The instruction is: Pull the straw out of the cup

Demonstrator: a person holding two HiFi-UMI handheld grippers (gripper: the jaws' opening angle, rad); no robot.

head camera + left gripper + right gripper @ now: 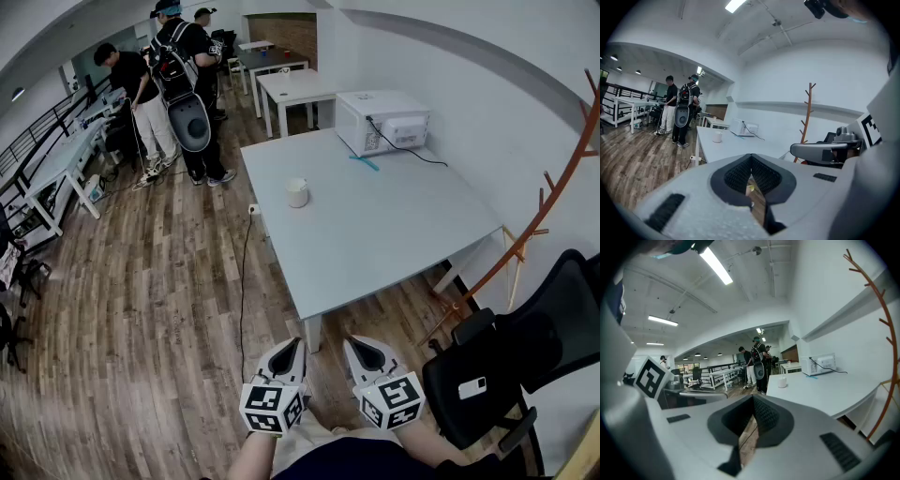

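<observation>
A white cup [297, 192] stands on the pale grey table [394, 234], near its left edge. No straw shows in the cup. A thin blue straw-like stick [364, 162] lies flat on the table beside the white microwave [382, 120]. Both grippers hang low before the table's near corner, far from the cup. My left gripper [292, 347] is shut with nothing in it, and so is my right gripper [362, 345]. The left gripper view shows its jaws [751, 161] closed and the cup [717, 137] far ahead. In the right gripper view the gripper [753, 401] is closed and the cup [782, 382] is small and distant.
A black office chair [525, 356] stands close on my right, by a wooden coat rack [553, 197]. Several people [178, 84] stand at the back left among other tables [295, 86]. A cable [242, 281] runs over the wooden floor left of the table.
</observation>
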